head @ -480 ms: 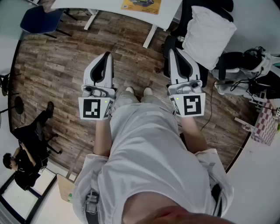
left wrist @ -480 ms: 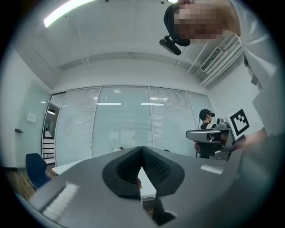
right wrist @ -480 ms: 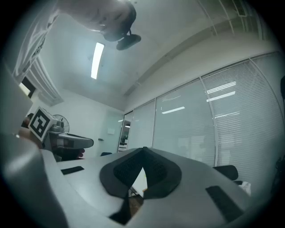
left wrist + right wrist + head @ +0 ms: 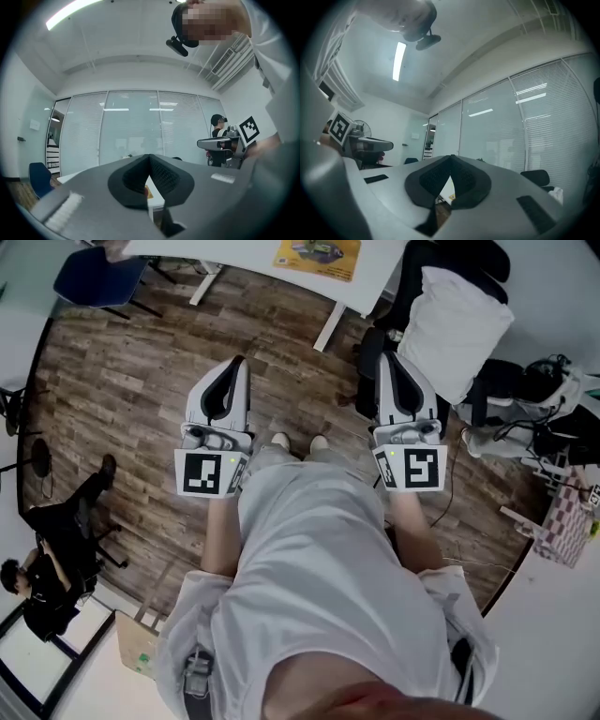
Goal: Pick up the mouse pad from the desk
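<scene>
**Both claws closed and empty, mouse pad flat on the worktop**

Head view: we hold the left claw [image 4: 234, 367] and the right claw [image 4: 390, 360] level over the wooden floor [image 4: 122, 362], side by side and well apart. At twelve o'clock the white worktop [image 4: 234, 253] carries the mouse pad [image 4: 317, 253]. It is a flat yellow-orange rectangle with dark print, lying well clear of both claws.

Left gripper view: the left claw's black ribbed pads [image 4: 163, 176] meet at their tips with nothing between them. At six o'clock below the tips a sliver of orange on white shows; we cannot tell whether it is the pad.

Right gripper view: the right claw's pads [image 4: 433, 177] also meet at the tips, gripping nothing. A glass wall with blinds [image 4: 497, 136] stands beyond.
</scene>
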A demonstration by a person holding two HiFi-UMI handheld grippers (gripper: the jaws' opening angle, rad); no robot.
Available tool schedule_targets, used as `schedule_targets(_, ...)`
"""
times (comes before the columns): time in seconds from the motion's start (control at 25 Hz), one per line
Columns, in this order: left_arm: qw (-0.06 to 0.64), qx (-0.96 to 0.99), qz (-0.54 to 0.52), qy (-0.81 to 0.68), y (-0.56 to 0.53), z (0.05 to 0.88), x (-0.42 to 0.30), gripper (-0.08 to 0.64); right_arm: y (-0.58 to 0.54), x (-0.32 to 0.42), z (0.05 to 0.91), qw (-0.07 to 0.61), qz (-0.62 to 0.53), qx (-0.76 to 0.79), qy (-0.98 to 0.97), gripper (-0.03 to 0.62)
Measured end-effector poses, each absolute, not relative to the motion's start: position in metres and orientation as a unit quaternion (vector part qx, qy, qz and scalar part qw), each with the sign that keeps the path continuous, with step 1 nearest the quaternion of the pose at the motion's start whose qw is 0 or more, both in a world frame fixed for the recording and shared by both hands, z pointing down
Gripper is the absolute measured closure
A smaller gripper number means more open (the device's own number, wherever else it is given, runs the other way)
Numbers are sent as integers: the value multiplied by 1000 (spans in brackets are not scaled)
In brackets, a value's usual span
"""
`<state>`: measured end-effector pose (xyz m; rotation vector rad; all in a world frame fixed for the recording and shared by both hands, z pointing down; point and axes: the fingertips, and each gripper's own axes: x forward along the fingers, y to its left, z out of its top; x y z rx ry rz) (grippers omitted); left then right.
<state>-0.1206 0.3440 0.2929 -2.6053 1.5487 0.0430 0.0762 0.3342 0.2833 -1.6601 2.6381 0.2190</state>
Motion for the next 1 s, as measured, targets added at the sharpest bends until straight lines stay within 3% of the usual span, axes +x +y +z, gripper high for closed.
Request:
schedule_targets(0.56, 44, -843, -10, 536, 319, 320, -100, 565, 297, 144, 331, -25, 19, -528, 849, 594)
schedule_targets(1.0, 40, -834, -20, 550, 241, 341, -114, 565, 220, 147, 347, -28, 11, -527, 849, 594)
